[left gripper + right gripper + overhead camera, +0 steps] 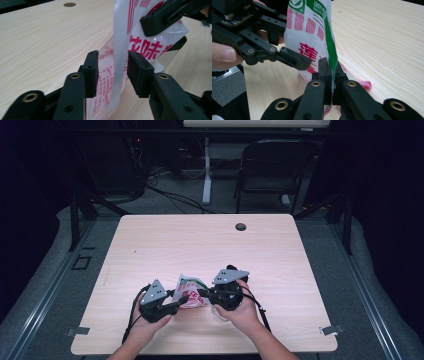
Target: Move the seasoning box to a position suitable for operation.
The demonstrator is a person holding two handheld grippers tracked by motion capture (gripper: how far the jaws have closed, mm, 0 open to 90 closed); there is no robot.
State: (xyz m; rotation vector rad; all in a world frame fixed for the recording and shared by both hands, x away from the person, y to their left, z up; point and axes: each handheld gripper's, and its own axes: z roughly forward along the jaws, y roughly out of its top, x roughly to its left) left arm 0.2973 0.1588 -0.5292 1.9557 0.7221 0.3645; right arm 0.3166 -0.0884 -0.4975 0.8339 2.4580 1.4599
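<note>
A white plastic snack bag (190, 291) with red and green print hangs between the two grippers near the table's front edge. In the left gripper view, my left gripper (112, 72) stands open; a thin edge of the bag (120, 50) runs between its pads without touching them. My right gripper (331, 72) is shut on the bag's green-trimmed edge (309, 30) and holds it upright. In the high view the left gripper (182, 301) and the right gripper (202, 295) face each other, jaw tips close together at the bag.
The light wooden table (200, 245) has a cable hole (240, 226) at its far side. A small pink scrap (365, 85) lies on the wood beside the right jaws. A dark chair (272, 165) stands beyond the table.
</note>
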